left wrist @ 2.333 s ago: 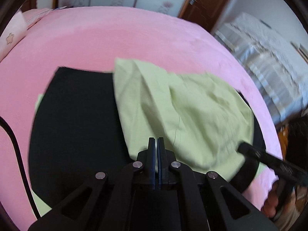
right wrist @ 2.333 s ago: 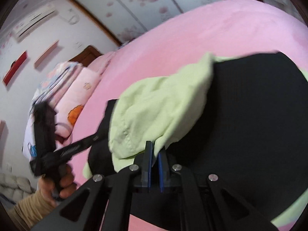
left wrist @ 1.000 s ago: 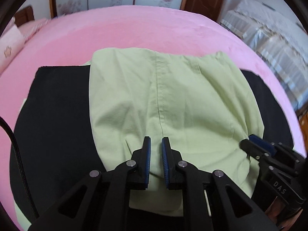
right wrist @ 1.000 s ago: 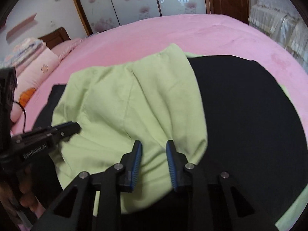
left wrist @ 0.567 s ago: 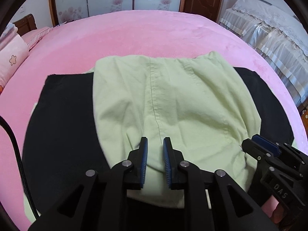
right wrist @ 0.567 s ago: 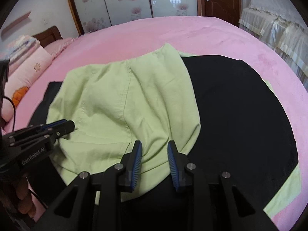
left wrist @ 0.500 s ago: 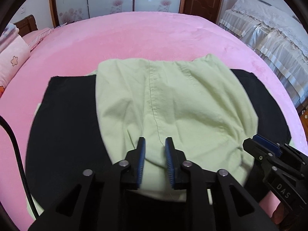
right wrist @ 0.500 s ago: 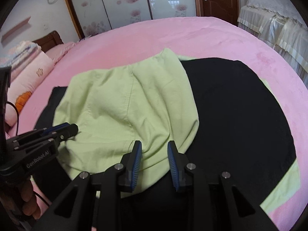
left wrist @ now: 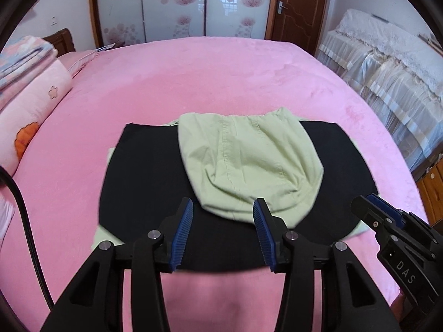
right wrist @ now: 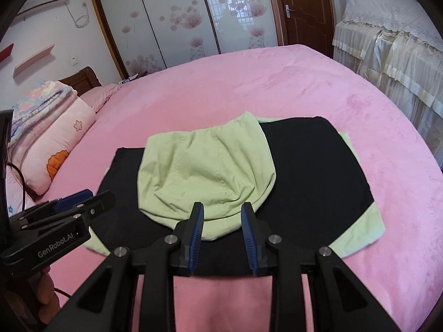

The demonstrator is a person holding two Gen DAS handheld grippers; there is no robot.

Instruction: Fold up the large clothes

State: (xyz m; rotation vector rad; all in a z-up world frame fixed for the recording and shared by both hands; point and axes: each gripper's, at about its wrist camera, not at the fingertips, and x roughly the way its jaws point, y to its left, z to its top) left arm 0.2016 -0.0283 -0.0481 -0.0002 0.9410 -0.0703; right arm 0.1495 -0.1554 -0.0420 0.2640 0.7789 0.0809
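My left gripper has just been opening, jaws wide and empty; right gripper narrower, empty too. Green garment lies folded mid-black cloth, near the bed's front edge.

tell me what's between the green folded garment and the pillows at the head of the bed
In the left wrist view, the black cloth under the green garment runs out leftward, then only bare pink bedcover up to the pillows.
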